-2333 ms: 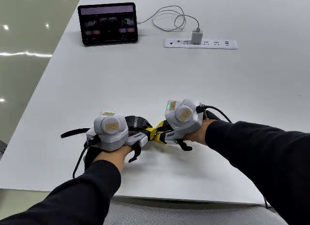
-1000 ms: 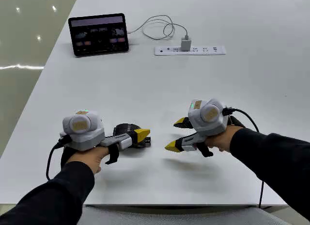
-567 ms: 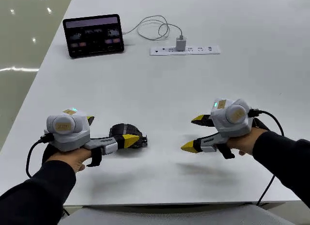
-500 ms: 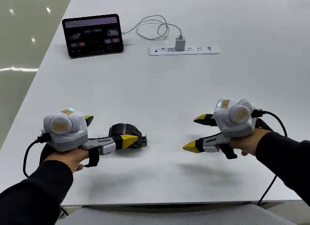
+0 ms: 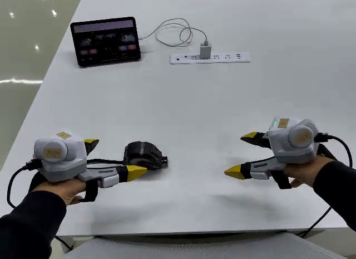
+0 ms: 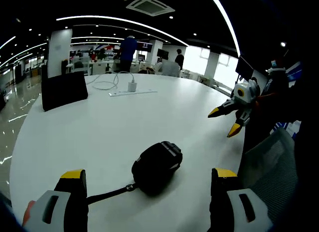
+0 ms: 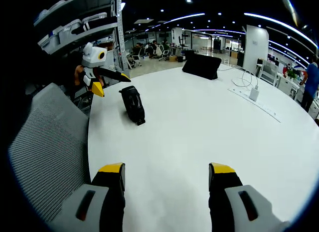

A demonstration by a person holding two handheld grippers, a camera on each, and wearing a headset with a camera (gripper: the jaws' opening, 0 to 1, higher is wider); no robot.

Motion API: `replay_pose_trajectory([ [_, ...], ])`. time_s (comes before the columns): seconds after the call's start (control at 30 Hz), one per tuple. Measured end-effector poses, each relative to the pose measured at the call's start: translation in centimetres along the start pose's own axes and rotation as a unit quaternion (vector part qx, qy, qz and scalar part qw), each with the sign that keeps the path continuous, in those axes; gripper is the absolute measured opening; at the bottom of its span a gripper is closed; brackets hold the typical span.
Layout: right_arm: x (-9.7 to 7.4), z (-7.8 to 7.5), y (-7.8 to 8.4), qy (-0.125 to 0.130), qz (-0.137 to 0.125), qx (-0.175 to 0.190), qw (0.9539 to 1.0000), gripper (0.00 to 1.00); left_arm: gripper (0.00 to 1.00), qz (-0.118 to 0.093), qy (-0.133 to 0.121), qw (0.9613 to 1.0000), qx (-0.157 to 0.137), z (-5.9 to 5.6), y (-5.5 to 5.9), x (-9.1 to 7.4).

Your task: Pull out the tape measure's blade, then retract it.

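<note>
Both the left gripper [image 5: 113,156] and right gripper [image 5: 241,154] have backed off, jaws spread and empty, leaving the tape measure [image 5: 143,154] retracted on the table [image 5: 183,103]: seemingly done

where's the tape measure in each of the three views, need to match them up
Head view: the tape measure lies lower left of centre, on the white table.
Left gripper view: low centre, just ahead of the jaws.
Right gripper view: upper left, well beyond the jaws.
Shared landmark: the black tablet, farther along the table than the tape measure in all three.
</note>
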State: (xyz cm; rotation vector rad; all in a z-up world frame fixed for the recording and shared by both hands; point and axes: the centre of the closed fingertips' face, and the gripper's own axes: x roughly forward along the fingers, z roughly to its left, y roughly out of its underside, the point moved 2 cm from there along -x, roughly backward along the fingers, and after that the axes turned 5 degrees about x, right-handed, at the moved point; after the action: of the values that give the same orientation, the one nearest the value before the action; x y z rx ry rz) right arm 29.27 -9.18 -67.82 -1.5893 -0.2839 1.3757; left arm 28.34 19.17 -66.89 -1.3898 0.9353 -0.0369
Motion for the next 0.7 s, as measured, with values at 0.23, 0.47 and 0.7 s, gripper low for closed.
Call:
replay_pose_trajectory([
  [0.23,-2.4,-1.1,1.5,0.025,-0.006,0.021,0.9995,0.67,1.00,-0.008,-0.019,0.9997,-0.016,1.0,0.6,-1.4],
  [0.47,-4.9,-2.2,2.1,0.053,-0.014,0.024,0.9982,0.69,1.00,-0.007,-0.021,0.9995,-0.020,1.5,0.6,-2.3],
  [0.7,-6.5,-2.6,3.2,0.067,-0.012,0.028,0.9973,0.75,1.00,0.006,-0.020,0.9998,-0.006,1.5,1.5,-3.1],
])
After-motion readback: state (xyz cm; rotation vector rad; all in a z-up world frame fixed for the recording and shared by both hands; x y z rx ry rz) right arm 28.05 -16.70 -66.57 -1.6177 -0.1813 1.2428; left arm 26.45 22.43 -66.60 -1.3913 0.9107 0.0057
